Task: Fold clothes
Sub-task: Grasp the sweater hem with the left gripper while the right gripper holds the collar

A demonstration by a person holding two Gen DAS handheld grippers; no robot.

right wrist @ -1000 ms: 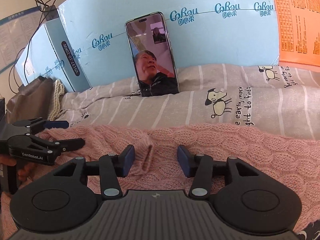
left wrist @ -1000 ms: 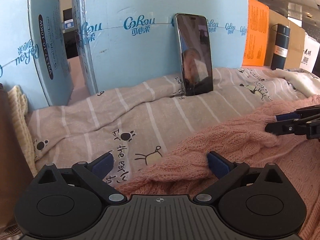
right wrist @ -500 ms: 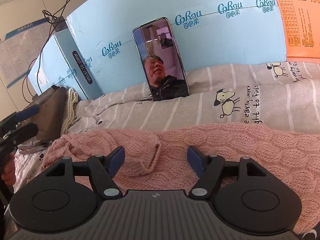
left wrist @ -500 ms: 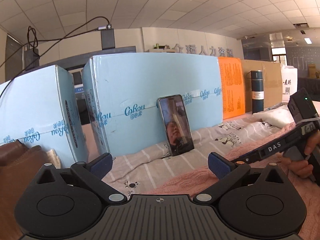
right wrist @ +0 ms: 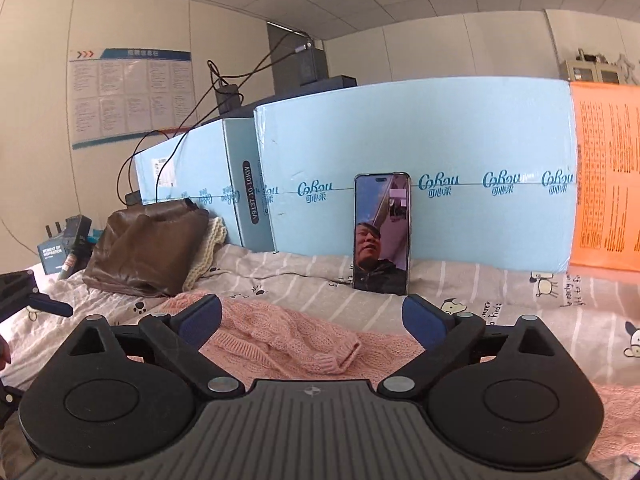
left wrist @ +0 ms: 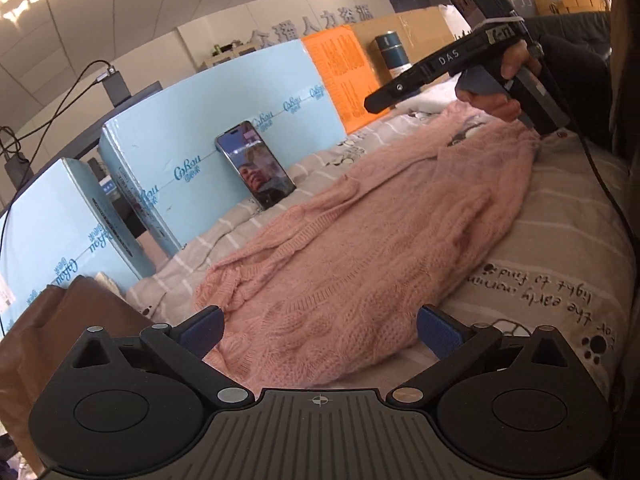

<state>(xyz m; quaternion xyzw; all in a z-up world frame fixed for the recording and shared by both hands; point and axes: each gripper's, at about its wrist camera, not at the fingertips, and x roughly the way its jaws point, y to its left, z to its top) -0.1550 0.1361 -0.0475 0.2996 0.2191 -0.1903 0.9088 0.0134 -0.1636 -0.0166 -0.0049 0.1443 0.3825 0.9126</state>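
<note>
A pink knit sweater (left wrist: 372, 248) lies spread along the striped bedsheet (left wrist: 560, 264), with a sleeve folded across it. My left gripper (left wrist: 320, 330) is open and empty, held above the sweater's near hem. My right gripper (right wrist: 312, 320) is open and empty, raised above the sweater (right wrist: 288, 340) near the folded sleeve cuff (right wrist: 340, 356). The right gripper also shows in the left wrist view (left wrist: 460, 64), held high over the sweater's far end.
Pale blue boxes (right wrist: 420, 184) stand along the back with a phone (right wrist: 382, 234) leaning on them. A brown folded garment (right wrist: 148, 248) and a cream knit sit at the left. An orange sheet (right wrist: 608, 184) and a dark flask (left wrist: 390, 54) are at the right.
Both grippers have lifted away from the sweater and the right one has opened wider. The left view now looks along the whole sweater from higher up.
</note>
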